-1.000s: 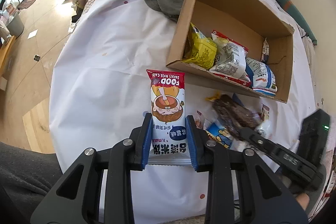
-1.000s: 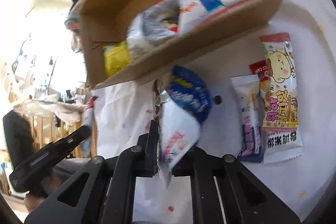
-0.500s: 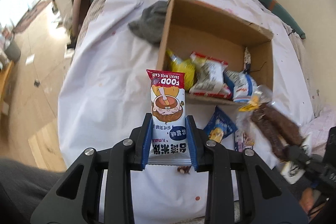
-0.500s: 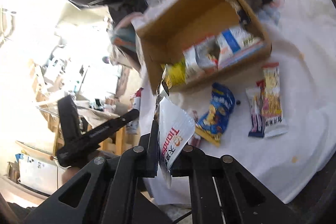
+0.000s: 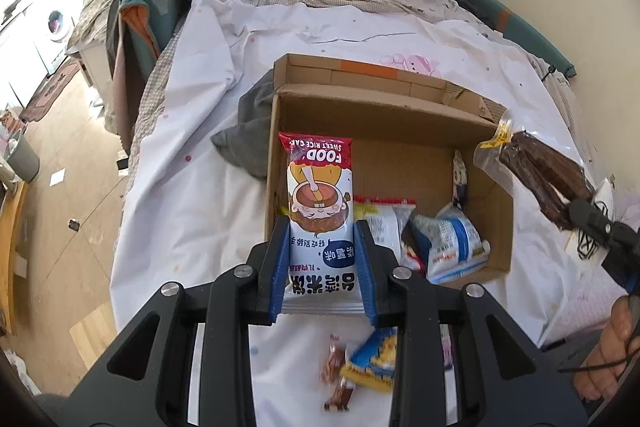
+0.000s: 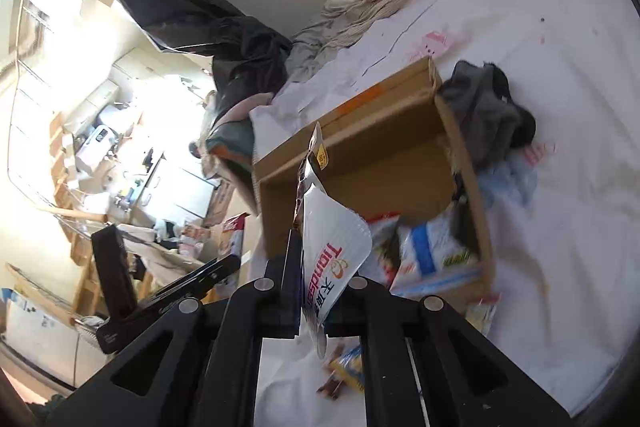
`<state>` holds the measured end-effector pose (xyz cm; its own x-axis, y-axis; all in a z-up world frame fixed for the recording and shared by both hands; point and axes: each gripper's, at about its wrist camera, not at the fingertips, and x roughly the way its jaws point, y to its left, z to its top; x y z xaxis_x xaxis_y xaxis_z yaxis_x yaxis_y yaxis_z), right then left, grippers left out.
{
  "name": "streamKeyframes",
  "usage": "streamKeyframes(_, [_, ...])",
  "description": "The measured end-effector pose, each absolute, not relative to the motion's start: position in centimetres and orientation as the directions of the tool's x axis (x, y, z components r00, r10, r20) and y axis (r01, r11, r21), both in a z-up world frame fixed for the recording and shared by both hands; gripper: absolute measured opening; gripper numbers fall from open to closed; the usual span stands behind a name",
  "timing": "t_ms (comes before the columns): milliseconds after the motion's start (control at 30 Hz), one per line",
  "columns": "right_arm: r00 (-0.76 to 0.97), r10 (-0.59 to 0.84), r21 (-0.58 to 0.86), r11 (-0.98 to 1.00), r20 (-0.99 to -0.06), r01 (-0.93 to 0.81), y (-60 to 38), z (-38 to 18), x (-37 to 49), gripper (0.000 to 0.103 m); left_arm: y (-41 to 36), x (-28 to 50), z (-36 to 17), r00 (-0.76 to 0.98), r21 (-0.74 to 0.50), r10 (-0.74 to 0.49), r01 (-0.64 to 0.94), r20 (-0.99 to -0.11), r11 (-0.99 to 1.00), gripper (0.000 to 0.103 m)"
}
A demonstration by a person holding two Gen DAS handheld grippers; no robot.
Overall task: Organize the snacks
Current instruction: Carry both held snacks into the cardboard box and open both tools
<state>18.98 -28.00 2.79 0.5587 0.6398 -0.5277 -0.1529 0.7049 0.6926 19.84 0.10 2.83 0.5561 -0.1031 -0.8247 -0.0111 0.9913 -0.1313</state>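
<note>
I see the cardboard box point(image 5: 400, 115) lying open on the white sheet point(image 5: 192, 187) of the bed, and it already holds several snacks along its near wall: a white packet with a red edge point(image 5: 380, 219), a blue and white packet point(image 5: 452, 239) beside it, and a thin packet standing against the right wall point(image 5: 459, 179). The far part of the box floor is bare cardboard. A grey cloth point(image 5: 248, 135) lies bunched against the box's left wall, outside it.

My left gripper point(image 5: 320, 259) is clamped on a rice cake packet point(image 5: 320, 203), its blue pads pressing both long edges near the bottom end. The packet points away from me (its print reads upside down), and its red top end hangs over the near left corner of the box, clear of the snacks inside.

My right gripper point(image 6: 316, 291) is clenched on a clear packet of brown sticks point(image 5: 540, 171); from its own camera I see only the white printed backing of it point(image 6: 332, 251), pinched edge-on between the fingers. In the left view this packet sits off the box's right wall, raised above the bed, its yellow tipped end nearest the box's far right corner.

On the sheet in front of the box, below my left gripper, lie a blue and yellow bag point(image 5: 376, 359) and a small brown sweet point(image 5: 336, 383), both blurred.
</note>
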Motion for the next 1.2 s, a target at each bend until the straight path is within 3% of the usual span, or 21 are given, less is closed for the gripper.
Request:
streamKeyframes(333, [0.514,0.615,0.667,0.738,-0.598,-0.107,-26.3,-2.9,23.5,0.007,-0.8,23.2,-0.9,0.531,-0.163,-0.149,0.021,-0.834,0.986,0.027])
streamKeyframes(767, [0.428,0.625,0.621,0.765,-0.653,-0.172,-23.8,-4.0,23.3,0.008,-1.1,24.0,-2.8,0.504,-0.163,-0.143,0.005,-0.851,0.987,0.027])
streamKeyframes(1200, [0.403,0.576,0.619,0.785,-0.711,-0.029,-25.1,-7.1,25.3,0.013,-1.6,24.6,-3.8,0.480,-0.157,-0.141,0.008,-0.866,0.988,0.027])
